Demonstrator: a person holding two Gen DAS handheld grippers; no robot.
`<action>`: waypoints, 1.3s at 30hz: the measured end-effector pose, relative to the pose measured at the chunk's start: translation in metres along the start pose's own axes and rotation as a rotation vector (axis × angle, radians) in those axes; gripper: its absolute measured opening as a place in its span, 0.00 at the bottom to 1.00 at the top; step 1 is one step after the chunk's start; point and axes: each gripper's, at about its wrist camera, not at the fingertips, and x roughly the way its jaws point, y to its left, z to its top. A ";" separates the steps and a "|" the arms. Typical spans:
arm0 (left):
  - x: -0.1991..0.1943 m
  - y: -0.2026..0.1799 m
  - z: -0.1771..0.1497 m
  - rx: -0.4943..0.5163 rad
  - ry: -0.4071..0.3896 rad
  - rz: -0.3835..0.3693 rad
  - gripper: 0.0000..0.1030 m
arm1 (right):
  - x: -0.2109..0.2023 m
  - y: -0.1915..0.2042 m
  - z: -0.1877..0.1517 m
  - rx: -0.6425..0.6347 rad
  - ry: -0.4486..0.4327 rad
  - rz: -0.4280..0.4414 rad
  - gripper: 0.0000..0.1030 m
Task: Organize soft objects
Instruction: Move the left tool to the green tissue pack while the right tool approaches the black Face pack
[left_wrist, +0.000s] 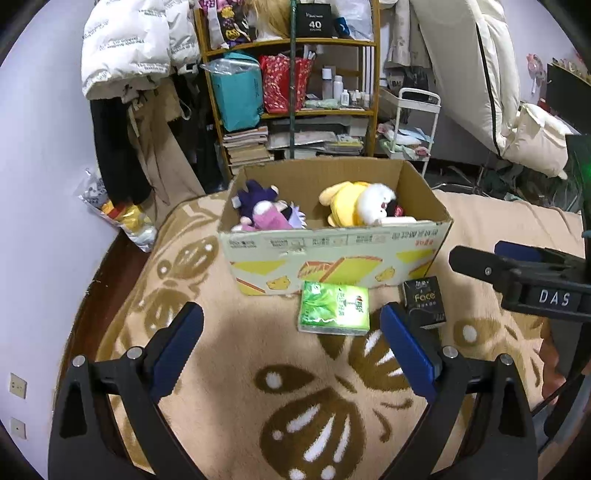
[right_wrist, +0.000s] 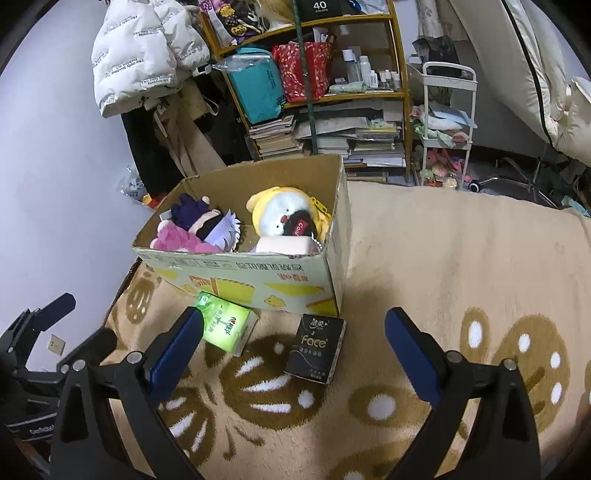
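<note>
Plush toys lay inside the cardboard box (left_wrist: 332, 254) that stood on the patterned beige blanket (left_wrist: 236, 369), near its far left edge. A purple and pink plush (left_wrist: 262, 210) occupied the box's left half; a yellow and white plush (left_wrist: 354, 203) occupied the right half, with a pale block (right_wrist: 284, 244) lying against the front wall.

Outside the box, two tissue packs rested on the blanket. The green tissue pack (left_wrist: 334, 308) lay just beside the front wall of the box, possibly touching it; I could not tell. The black "Face" tissue pack (right_wrist: 316, 349) lay near the box's front right corner, apart from the green one.

My left gripper (left_wrist: 291, 328) hovered over the blanket with its blue pads spread wide, holding nothing; its right finger overlapped the black pack in the left wrist view. My right gripper (right_wrist: 291, 328) was likewise wide open and empty, with the black pack lying between its fingers further ahead.

Beyond the blanket stood a cluttered wooden shelf (left_wrist: 291, 44), a white trolley (right_wrist: 447, 122) and hanging coats (left_wrist: 125, 48).
</note>
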 end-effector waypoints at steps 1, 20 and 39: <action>0.003 0.000 -0.001 -0.001 0.000 0.002 0.93 | 0.001 -0.001 0.000 0.002 0.001 -0.002 1.00; 0.069 -0.019 -0.008 0.035 0.069 -0.082 0.93 | 0.037 -0.011 0.003 0.029 0.056 -0.055 1.00; 0.106 -0.031 -0.021 0.058 0.153 -0.103 0.93 | 0.073 -0.021 -0.002 0.060 0.126 -0.072 1.00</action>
